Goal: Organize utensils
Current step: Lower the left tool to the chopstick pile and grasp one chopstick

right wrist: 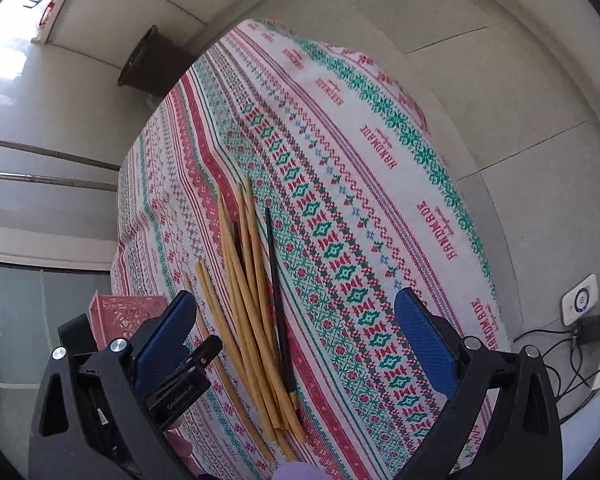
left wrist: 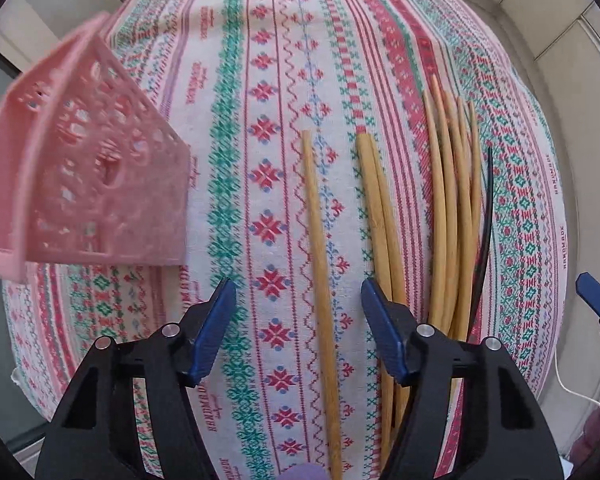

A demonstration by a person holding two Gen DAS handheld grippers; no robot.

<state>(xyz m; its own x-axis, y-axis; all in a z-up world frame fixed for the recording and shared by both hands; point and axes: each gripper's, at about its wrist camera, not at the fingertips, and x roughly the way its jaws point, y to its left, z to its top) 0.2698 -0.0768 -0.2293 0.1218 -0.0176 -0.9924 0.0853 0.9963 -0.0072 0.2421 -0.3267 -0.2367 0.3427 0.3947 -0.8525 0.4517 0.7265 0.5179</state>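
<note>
Both grippers above bamboo chopsticks on a patterned table, nothing gripped.

Left gripper [left wrist: 298, 328] pointing down at the table [left wrist: 260, 80], fingers [left wrist: 216, 332] parted about halfway, gripping nothing; single bamboo chopstick [left wrist: 320, 280] lying on the cloth in the gap between them, closer to the right finger, not touched by either pad. Pair of chopsticks [left wrist: 374, 208] passing under the right finger; larger bundle of chopsticks [left wrist: 452, 216] and one black chopstick [left wrist: 486, 216] farther right of the fingers. Pink lattice basket [left wrist: 92, 168] up and to the left of the fingers. Right gripper [right wrist: 296, 340] tilted over the table, fingers [right wrist: 424, 340] spread wide, empty; bundle of chopsticks between them, nearer the left finger, black chopstick on its right edge.
</note>
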